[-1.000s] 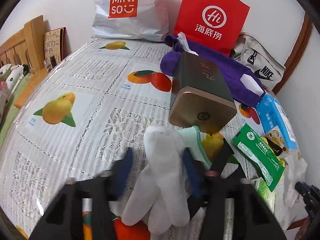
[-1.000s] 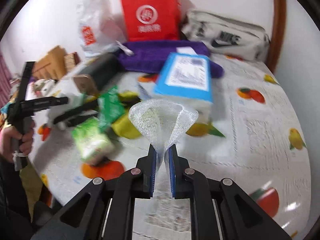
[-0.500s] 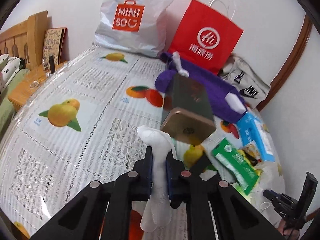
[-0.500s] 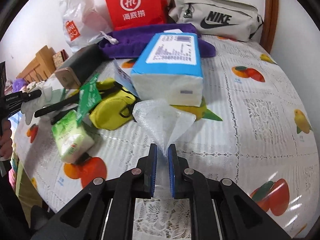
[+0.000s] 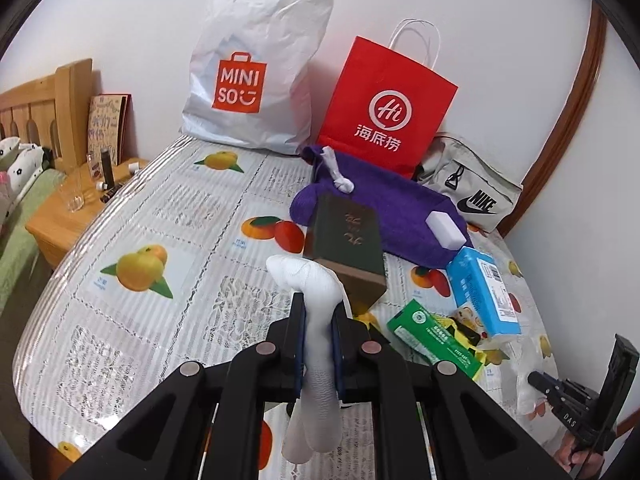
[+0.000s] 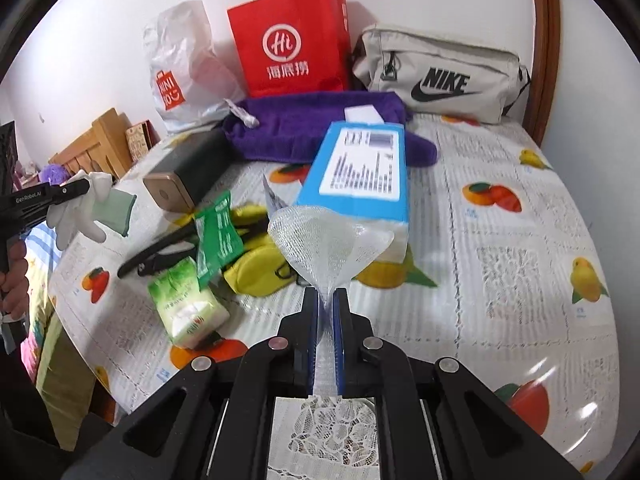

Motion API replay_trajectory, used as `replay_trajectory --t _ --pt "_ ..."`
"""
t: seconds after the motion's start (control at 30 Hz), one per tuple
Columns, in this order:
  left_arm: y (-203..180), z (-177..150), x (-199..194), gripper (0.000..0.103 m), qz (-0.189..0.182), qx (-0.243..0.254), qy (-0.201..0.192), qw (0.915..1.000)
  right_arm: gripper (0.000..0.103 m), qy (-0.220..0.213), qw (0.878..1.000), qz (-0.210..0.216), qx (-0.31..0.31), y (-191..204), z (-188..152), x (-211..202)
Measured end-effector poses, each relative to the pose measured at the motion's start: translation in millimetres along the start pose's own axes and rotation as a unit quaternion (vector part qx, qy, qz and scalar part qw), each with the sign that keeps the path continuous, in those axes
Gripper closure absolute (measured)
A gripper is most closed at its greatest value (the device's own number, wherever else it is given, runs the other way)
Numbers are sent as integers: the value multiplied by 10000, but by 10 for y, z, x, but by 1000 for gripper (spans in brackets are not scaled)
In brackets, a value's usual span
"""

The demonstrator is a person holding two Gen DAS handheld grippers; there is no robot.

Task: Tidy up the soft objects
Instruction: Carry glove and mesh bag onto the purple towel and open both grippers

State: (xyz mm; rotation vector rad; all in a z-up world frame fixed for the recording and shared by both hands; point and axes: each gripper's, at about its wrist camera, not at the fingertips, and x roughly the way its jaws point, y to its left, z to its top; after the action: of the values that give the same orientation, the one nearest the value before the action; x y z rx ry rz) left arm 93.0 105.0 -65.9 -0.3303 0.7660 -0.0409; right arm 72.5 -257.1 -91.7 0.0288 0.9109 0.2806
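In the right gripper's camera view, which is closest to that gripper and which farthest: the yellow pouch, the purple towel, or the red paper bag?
1. Yellow pouch, just ahead, left of the right gripper.
2. Purple towel, farther back, mid-table.
3. Red paper bag, farthest, against the wall.

A home bedroom is showing: a wooden slatted headboard (image 5: 36,100), a wooden nightstand (image 5: 60,216) and shopping bags (image 5: 256,68) leaning against a white wall.

Fruit-print desk (image 6: 500,248): purple towel (image 6: 304,128) at 12 o'clock, blue tissue pack (image 6: 360,172) center, yellow pouch (image 6: 256,272) and green tissue pack (image 6: 186,304) around 9.
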Motion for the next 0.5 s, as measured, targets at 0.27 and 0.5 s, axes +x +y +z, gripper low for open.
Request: replay_trajectory --t 0.27,0.5 --pt "-164 210 -103 92 -49 139 -97 9998 96 -221 9997 67 -86 36 317 -88" --pt "-323 445 -75 92 -24 282 -156 9995 96 -392 9990 122 -148 40 688 -45"
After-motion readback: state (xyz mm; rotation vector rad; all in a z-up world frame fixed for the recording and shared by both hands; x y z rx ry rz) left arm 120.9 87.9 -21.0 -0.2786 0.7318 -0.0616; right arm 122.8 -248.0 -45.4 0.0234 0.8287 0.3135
